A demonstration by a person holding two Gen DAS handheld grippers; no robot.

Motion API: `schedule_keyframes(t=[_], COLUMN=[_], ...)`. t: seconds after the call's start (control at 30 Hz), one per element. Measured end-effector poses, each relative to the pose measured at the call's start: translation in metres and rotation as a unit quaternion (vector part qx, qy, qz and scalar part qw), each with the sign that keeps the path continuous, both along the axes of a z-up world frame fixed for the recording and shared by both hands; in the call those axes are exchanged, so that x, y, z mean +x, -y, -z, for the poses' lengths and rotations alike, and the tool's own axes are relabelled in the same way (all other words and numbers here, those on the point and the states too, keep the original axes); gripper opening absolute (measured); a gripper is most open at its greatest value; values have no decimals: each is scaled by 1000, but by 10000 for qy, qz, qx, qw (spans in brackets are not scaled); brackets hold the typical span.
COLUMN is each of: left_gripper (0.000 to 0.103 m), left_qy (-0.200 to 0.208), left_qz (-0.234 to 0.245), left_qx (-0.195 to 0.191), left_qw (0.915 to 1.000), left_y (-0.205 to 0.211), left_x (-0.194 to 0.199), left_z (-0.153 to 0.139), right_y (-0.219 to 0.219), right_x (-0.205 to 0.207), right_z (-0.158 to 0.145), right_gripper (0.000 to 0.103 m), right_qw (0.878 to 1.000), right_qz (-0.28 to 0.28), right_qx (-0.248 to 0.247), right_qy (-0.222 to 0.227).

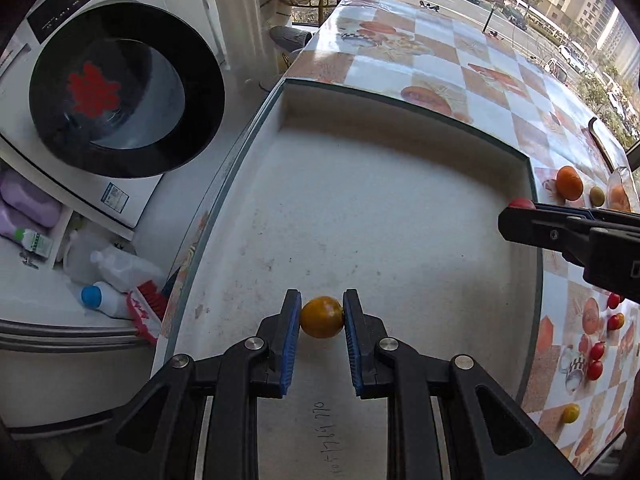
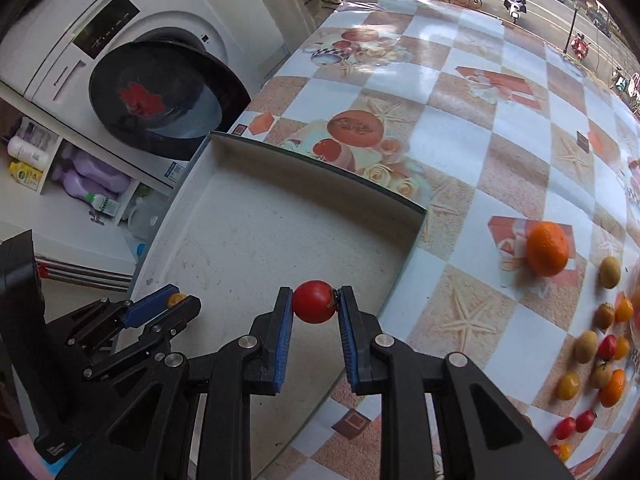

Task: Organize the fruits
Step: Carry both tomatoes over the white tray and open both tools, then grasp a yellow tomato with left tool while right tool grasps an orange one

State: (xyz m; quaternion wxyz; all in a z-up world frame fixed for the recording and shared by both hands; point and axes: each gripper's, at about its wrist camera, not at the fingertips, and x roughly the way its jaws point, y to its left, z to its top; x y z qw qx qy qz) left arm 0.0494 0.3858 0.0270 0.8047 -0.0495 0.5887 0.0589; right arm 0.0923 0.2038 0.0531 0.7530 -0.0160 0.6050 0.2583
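Left gripper [image 1: 322, 314] clamping yellow tomato [image 1: 322, 317] over tray [image 1: 400, 140] floor; right gripper [image 2: 314, 304] pinching red tomato [image 2: 314, 301], hanging above tray's right edge.

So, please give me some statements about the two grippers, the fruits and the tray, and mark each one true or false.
1. The left gripper holds a yellow tomato. True.
2. The right gripper is empty. False: its fingers clamp a red tomato.
3. The white tray already contains several fruits. False: no fruit lies in it.
4. An orange lies on the checkered tablecloth, outside the tray. True.
5. A washing machine stands beside the table. True.
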Motion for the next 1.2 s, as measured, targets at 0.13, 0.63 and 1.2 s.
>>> schedule_keyframes(t=[0.13,0.63,1.2], left_gripper=[23,90,90], left_qy=[-48,84,214], left_qz=[18,93,528], left_qx=[19,311,366], left_qw=[10000,9994,9977], left_y=[-1,-1,49], left_x=[-1,-10,-21], left_z=[8,3,-28], right_y=[-16,-38,62], right_x=[9,4,-18], right_z=[14,26,-15], right_gripper=[25,83,103], right_qw=[9997,9971,9969], right_qz=[-50,-332,714], right_qx=[-231,-690,-316], right_qy=[-68,46,55])
